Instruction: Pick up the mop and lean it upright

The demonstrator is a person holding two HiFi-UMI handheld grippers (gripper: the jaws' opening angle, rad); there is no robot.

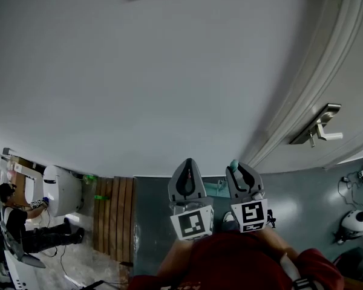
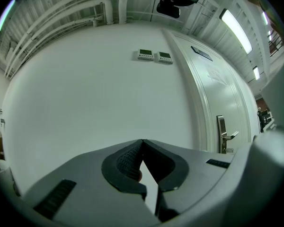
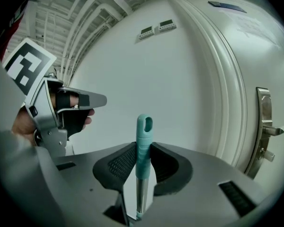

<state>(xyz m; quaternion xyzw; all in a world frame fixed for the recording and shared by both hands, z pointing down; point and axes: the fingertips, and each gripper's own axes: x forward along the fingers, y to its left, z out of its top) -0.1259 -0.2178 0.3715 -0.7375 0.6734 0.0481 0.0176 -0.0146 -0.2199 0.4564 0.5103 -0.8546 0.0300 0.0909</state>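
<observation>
Clamped between the dark ribbed pads of the right gripper [image 3: 143, 146], at the bottom centre of the right gripper view, is the mop [image 3: 144, 126]: a silver metal pole ending in a teal plastic grip with a hanging slot. The jaws stand part-way closed, pressing on the teal grip from both sides, and the pole stands upright with its slotted tip poking above them. In the head view only that teal tip [image 1: 234, 165] shows, at the nose of the right gripper [image 1: 241, 169], low and right of centre. Just left of it sits the left gripper [image 1: 187, 165], its jaws brought together at the tips with nothing between them, as the left gripper view [image 2: 142, 142] shows. Behind both rises a plain white wall [image 1: 139, 71] bearing two small grey wall panels [image 2: 154, 56]. At the right is a white moulded door [image 3: 255, 56] with a metal lever handle [image 1: 319, 125]. In the lower left of the head view are a brown wooden slat panel [image 1: 115, 216] and a crouching person in dark clothes [image 1: 24, 222].
</observation>
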